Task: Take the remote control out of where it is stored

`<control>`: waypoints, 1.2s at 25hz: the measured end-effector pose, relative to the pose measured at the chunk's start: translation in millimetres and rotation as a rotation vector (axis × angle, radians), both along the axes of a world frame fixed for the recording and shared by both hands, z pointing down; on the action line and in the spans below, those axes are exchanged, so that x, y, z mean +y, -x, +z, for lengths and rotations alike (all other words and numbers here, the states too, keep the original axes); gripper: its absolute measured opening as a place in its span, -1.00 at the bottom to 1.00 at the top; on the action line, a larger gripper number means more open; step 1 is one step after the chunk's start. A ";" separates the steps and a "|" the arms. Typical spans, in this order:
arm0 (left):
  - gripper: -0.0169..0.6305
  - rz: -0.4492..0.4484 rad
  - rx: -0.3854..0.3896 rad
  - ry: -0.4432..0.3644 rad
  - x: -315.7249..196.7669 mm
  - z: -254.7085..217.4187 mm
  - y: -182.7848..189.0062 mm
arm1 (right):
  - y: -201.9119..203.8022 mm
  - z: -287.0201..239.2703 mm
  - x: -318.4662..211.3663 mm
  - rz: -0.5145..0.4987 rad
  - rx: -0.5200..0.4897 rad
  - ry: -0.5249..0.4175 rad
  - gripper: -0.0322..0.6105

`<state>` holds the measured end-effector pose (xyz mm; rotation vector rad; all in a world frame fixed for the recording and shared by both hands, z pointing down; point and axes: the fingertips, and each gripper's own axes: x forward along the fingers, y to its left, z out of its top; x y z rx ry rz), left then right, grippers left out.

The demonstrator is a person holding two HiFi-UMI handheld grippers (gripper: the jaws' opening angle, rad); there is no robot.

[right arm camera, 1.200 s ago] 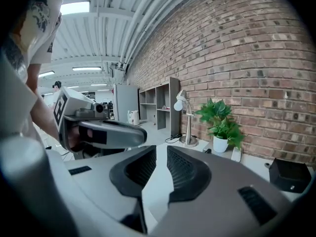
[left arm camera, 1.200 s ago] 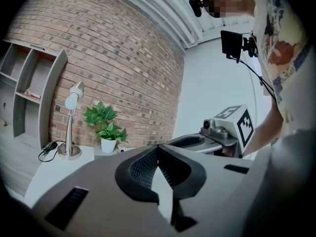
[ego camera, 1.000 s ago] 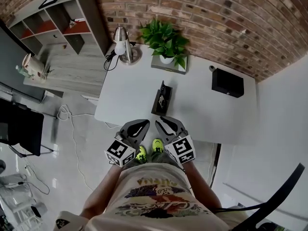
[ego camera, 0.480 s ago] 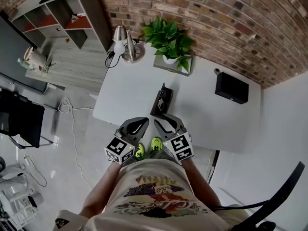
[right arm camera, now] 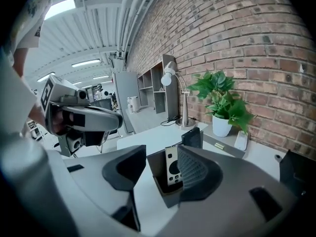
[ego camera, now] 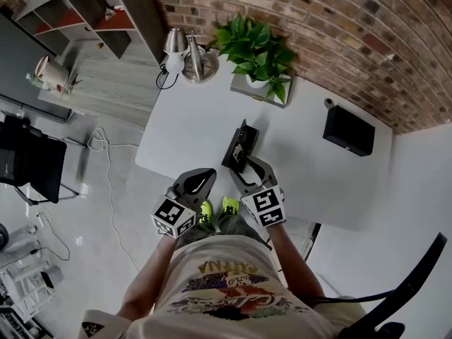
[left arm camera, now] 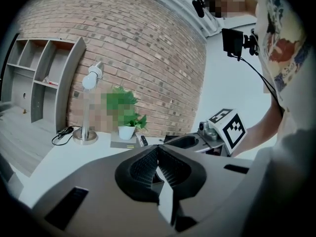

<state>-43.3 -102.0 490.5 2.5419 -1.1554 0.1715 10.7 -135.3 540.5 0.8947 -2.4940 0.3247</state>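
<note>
A grey remote control (right arm camera: 172, 166) with a round dial stands upright in a black open-topped holder (ego camera: 239, 147) on the white table (ego camera: 191, 126). My right gripper (ego camera: 248, 169) is at the holder's near end, and its jaws are opening. In the right gripper view the holder (right arm camera: 157, 177) and the remote show in the gap of my right gripper (right arm camera: 160, 166), and the pads touch neither. My left gripper (ego camera: 200, 183) hangs over the table's front edge, left of the holder, shut and empty. The left gripper view shows its pads (left arm camera: 148, 164) pressed together.
A potted plant (ego camera: 258, 48) on a grey slab and a desk lamp (ego camera: 185, 55) stand at the table's far edge by the brick wall. A black box (ego camera: 349, 130) sits at the far right. A shelf unit (ego camera: 85, 20) and a black chair (ego camera: 28, 164) stand to the left.
My right gripper has moved forward to the holder's near end and its jaws have spread. The left gripper has stayed shut near the table edge.
</note>
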 end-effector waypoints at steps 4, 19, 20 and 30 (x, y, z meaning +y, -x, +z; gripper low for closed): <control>-0.94 -0.010 -0.002 0.013 -4.6 7.1 1.2 | -0.3 8.4 -11.1 -0.010 0.009 0.028 -0.28; -0.94 -0.052 0.015 0.029 -13.5 19.8 4.5 | 0.3 30.8 -19.6 -0.069 0.063 0.077 -0.18; -0.94 -0.056 0.015 0.028 -14.2 20.0 5.3 | -0.2 31.8 -21.1 -0.075 0.066 0.077 -0.18; -0.94 -0.098 0.011 0.040 -16.3 26.7 14.1 | 4.1 41.4 -30.7 -0.129 0.088 0.091 -0.18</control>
